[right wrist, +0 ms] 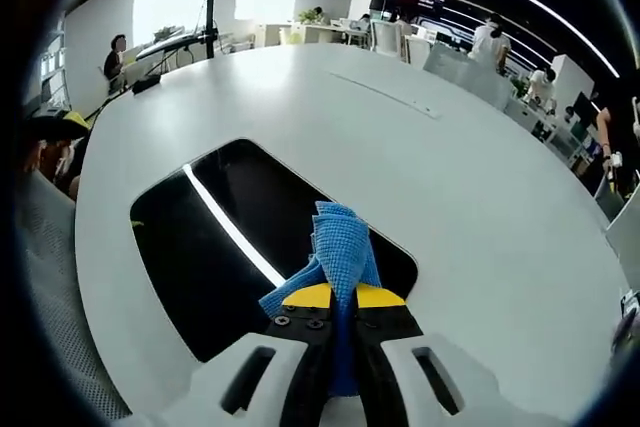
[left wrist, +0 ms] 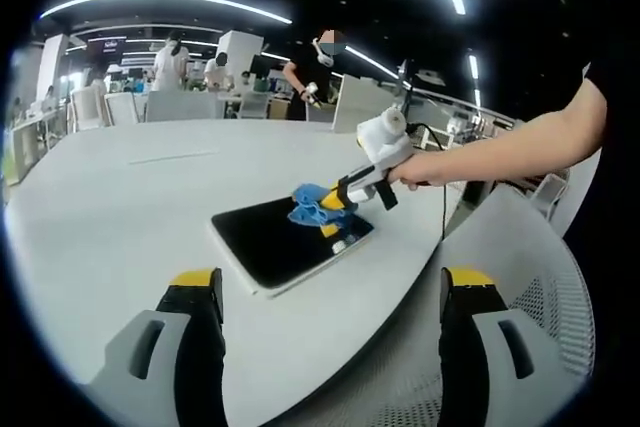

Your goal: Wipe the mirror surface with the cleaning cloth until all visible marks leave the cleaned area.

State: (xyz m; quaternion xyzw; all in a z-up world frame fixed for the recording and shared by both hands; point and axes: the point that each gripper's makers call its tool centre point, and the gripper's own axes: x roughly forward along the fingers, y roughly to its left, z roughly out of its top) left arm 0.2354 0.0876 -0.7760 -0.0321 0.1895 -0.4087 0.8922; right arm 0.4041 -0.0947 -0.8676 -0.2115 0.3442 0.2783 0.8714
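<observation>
Blue cloth (right wrist: 340,247) on dark mirror (right wrist: 200,247)

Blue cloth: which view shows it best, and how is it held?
The right gripper view: the blue cloth sits close, pinched between the right gripper jaws over the mirror. The left gripper view shows it small and distant.

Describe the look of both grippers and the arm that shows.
Left gripper: grey jaws, black inner faces, yellow tips. Right gripper: the same grey, black and yellow, a white body and a black cable. The person's arm wears a short black sleeve.
</observation>
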